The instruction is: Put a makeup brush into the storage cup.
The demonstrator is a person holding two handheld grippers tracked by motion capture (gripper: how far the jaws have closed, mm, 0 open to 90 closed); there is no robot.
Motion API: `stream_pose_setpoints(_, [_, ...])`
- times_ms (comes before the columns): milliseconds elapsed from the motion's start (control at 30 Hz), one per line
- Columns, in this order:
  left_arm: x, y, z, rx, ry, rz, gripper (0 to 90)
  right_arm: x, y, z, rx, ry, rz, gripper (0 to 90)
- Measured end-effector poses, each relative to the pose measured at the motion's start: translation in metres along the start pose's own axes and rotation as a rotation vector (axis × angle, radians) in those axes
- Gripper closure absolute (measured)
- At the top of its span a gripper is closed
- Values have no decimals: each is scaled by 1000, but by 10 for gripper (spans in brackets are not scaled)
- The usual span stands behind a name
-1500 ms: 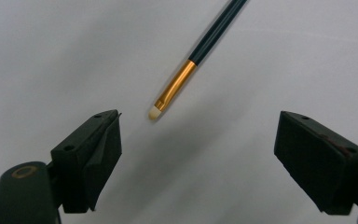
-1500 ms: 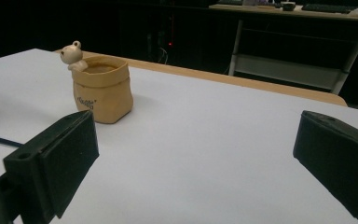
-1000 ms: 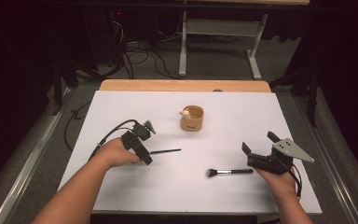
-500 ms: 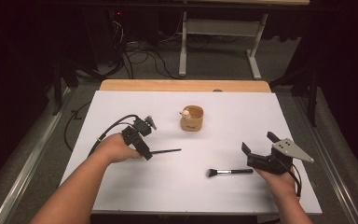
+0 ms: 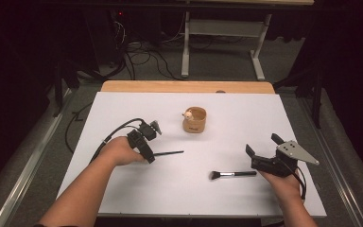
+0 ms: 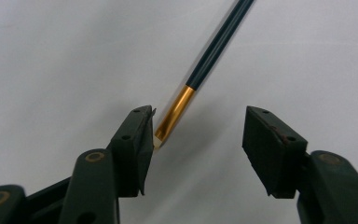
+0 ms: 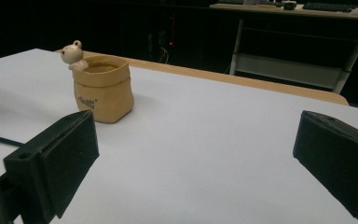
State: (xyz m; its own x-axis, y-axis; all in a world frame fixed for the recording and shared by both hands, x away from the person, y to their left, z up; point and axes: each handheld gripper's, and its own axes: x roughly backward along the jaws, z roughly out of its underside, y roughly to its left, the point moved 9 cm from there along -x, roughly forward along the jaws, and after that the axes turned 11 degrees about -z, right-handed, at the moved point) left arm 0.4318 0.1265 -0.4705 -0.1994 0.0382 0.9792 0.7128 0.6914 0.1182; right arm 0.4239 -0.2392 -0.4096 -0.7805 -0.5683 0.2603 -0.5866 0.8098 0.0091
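A thin dark brush (image 5: 170, 152) with a gold ferrule (image 6: 176, 113) lies left of centre on the white tabletop (image 5: 246, 118). My left gripper (image 5: 150, 155) points down over its near end. The jaws have just been closing, and the ferrule tip sits between them (image 6: 199, 119), touching the left pad while the right pad stands clear. A black makeup brush (image 5: 231, 174) lies in front of my right gripper (image 5: 262, 144). That gripper (image 7: 198, 154) is open and holds nothing. A tan pot (image 5: 194, 120) with a small bear on its rim (image 7: 73, 53) stands mid-table.
A wooden strip (image 5: 184, 86) borders the table's far edge. Beyond it are floor cables (image 5: 137, 52) and a white desk frame (image 5: 222, 33). A cable (image 5: 111, 137) trails from the left gripper across the table's left side.
The left hand has shifted slightly at the thin brush's end. The right hand, both brushes and the pot have stayed where they were.
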Motion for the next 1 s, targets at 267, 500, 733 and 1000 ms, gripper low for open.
stream_pose_setpoints(267, [-4, 3, 3, -22, 13, -3, 551, 0, 1, -1, -1, -3, 1, 16])
stream_pose_setpoints(500, [-6, 4, 0, -24, 2, -10, 579, 0, 0, -1, 3, -8, -1, 16])
stream_pose_setpoints(733, [-9, 4, 0, -37, 0, 1, 628, -1, 1, 0, -2, 2, -1, 16])
stream_pose_setpoints(1000, [-15, 2, -1, -76, 19, 19, 688, -1, 1, 1, -2, 1, 0, 16])
